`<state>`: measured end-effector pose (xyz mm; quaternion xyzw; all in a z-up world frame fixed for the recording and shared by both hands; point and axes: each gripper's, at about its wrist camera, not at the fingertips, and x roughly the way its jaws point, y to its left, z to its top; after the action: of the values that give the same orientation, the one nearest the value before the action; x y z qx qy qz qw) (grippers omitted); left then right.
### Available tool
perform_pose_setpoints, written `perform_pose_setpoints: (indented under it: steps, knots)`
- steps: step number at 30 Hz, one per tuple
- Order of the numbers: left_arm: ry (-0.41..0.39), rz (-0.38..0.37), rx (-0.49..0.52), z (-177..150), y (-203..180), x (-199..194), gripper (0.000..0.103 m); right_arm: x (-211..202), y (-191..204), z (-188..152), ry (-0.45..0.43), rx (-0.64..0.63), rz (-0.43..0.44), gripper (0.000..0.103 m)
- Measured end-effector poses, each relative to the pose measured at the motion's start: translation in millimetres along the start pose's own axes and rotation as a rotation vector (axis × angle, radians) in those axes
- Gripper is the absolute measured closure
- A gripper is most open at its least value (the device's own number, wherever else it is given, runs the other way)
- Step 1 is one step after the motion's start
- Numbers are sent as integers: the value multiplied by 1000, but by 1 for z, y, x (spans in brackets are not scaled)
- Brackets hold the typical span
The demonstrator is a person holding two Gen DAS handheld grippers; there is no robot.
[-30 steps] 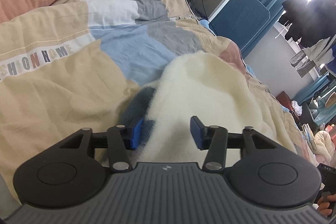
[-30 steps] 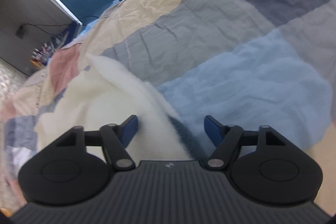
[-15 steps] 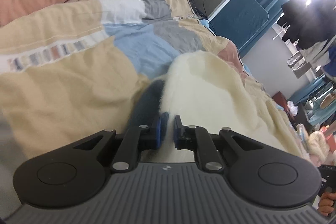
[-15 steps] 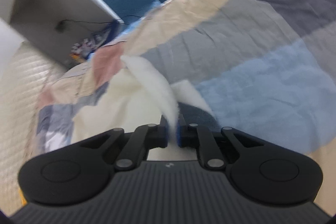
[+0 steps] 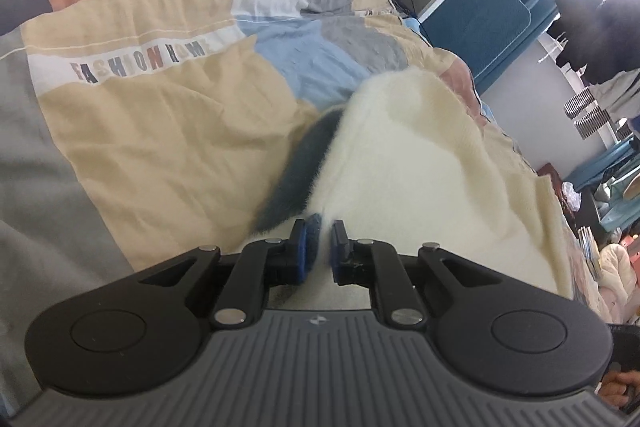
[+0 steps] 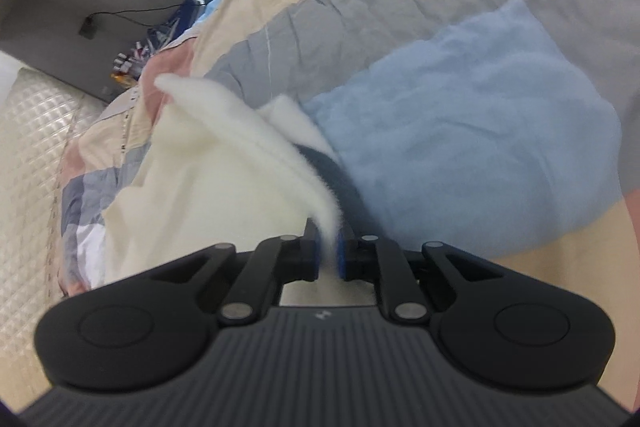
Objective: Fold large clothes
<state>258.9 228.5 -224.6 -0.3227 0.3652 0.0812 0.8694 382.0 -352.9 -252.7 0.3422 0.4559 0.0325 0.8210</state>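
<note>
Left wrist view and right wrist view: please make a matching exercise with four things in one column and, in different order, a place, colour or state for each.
Things:
1. left tool
2. white fleece garment
3. dark blue trim
4. quilt

States:
a. printed with the words FASHION HOME
b. runs along the garment's edge
c. shut on the garment's edge
d. cream white and fluffy, lying on the bed

Pairs: 1-c, 2-d, 3-b, 4-a. The right tool is likewise shut on the white fleece.

Patchwork duvet (image 5: pixel 168 131), blue chair (image 5: pixel 476 11)
</note>
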Motion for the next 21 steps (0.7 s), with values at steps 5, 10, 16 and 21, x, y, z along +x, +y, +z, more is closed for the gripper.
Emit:
perform_pose_setpoints:
  steps: [5, 10, 16, 21]
  knots:
    - [0, 16, 3, 8, -2, -12, 63, -22, 14, -3, -47, 63, -1, 83]
    - [-100, -11, 39, 17, -11, -47, 52, -50, 36, -8, -104, 50, 50, 32]
    - [-109, -160, 43, -3, -37, -70, 39, -66, 69, -32, -119, 46, 166, 32]
    - [31, -262, -61, -24, -44, -46, 33, -52, 93, -63, -54, 64, 245, 32]
